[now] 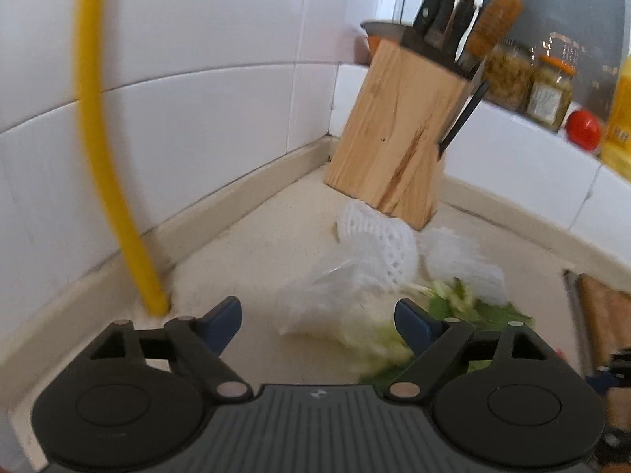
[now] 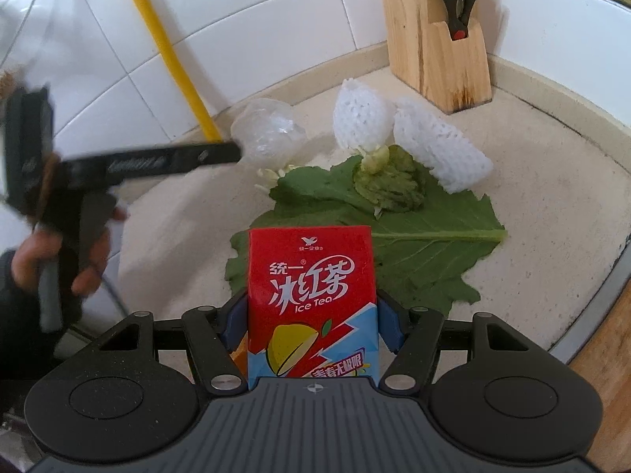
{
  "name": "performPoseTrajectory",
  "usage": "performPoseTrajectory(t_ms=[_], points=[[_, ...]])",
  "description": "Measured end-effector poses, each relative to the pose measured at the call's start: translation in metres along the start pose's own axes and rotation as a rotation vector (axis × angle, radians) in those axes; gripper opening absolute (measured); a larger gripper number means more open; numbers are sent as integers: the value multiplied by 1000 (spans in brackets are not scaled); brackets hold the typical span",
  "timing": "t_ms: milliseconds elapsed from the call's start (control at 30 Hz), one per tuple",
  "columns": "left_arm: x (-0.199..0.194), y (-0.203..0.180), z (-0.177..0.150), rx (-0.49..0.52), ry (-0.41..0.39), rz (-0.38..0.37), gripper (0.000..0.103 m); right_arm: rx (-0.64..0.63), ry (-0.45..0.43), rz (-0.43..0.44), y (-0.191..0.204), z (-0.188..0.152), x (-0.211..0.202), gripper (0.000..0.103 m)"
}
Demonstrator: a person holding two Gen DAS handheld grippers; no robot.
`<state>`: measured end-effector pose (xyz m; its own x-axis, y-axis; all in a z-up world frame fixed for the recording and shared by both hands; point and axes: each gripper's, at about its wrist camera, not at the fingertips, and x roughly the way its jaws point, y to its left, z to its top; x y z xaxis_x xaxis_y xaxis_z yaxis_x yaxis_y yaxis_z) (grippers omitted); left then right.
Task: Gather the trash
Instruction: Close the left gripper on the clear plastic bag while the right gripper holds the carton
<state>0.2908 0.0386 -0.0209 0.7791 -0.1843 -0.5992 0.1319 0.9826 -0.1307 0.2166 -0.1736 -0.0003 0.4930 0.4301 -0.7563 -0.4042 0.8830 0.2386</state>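
Fingers of right gripper [image 2: 311, 325] pinching ice tea carton [image 2: 311, 307] by its side walls, above the leaf; likely light, crushable. Fingers of left gripper [image 1: 317, 321] spread wide, nothing between, facing crumpled plastic bag [image 1: 327, 299] on desk [image 1: 244, 244]. Bag probably limp, slippery: best pinched at a raised fold. Foam fruit nets [image 2: 361, 116] springy, featherlight.

Red and blue tea carton [image 2: 311, 303] with yellow lemon print; green leaf [image 2: 426, 244]; white mesh foam nets [image 2: 361, 116]; yellow pipe [image 2: 165, 47]; white tiles [image 1: 197, 79].
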Motion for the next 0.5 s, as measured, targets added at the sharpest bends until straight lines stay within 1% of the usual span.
performPoseTrajectory(t_ms=[133, 167, 267, 300, 400, 467, 500], points=[[48, 3, 12, -18, 77, 6, 80, 8, -8, -8, -2, -1, 5, 72], [58, 1, 15, -14, 91, 6, 80, 13, -7, -7, -3, -1, 6, 73], [77, -9, 20, 36, 103, 3, 80, 18, -1, -14, -4, -2, 8, 76], [81, -13, 21, 54, 108, -5, 80, 20, 0, -17, -5, -3, 8, 79], [84, -25, 18, 111, 97, -33, 79, 17, -3, -25, -5, -4, 8, 82], [87, -31, 19, 143, 100, -23, 72, 7, 0, -29, -4, -4, 9, 82], [89, -31, 20, 147, 117, -22, 57, 3, 4, -32, -3, -4, 10, 81]])
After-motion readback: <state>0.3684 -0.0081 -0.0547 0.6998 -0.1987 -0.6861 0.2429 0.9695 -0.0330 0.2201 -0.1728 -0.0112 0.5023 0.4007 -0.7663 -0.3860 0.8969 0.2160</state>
